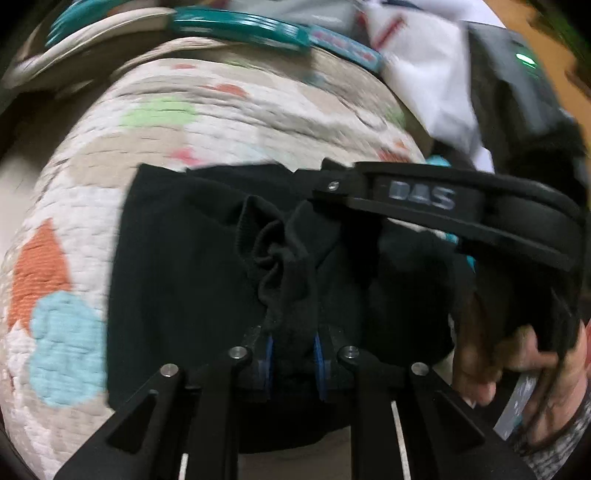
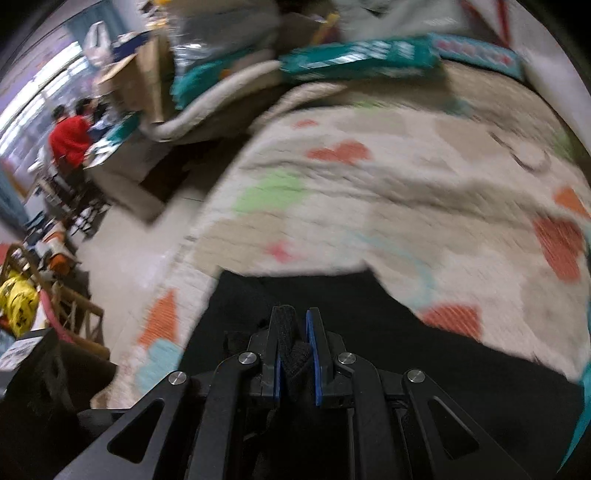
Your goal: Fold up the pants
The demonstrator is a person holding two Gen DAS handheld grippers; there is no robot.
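Black pants (image 1: 177, 258) lie on a patterned quilt (image 1: 92, 177). My left gripper (image 1: 293, 354) is shut on a bunched fold of the pants, which rises between its blue pads. My right gripper shows in the left wrist view (image 1: 325, 192) as a black arm marked DAS, reaching in from the right over the cloth. In the right wrist view the pants (image 2: 406, 332) spread below the right gripper (image 2: 295, 332), which is shut on a ribbed black edge of them, pinched between its blue pads. Both views are blurred.
The quilt (image 2: 369, 206) covers the work surface; its left edge drops to the floor (image 2: 122, 251). Teal packs (image 1: 240, 29) and white cloth (image 1: 424, 74) lie at the far side. A person in red (image 2: 70, 140) sits far left among clutter.
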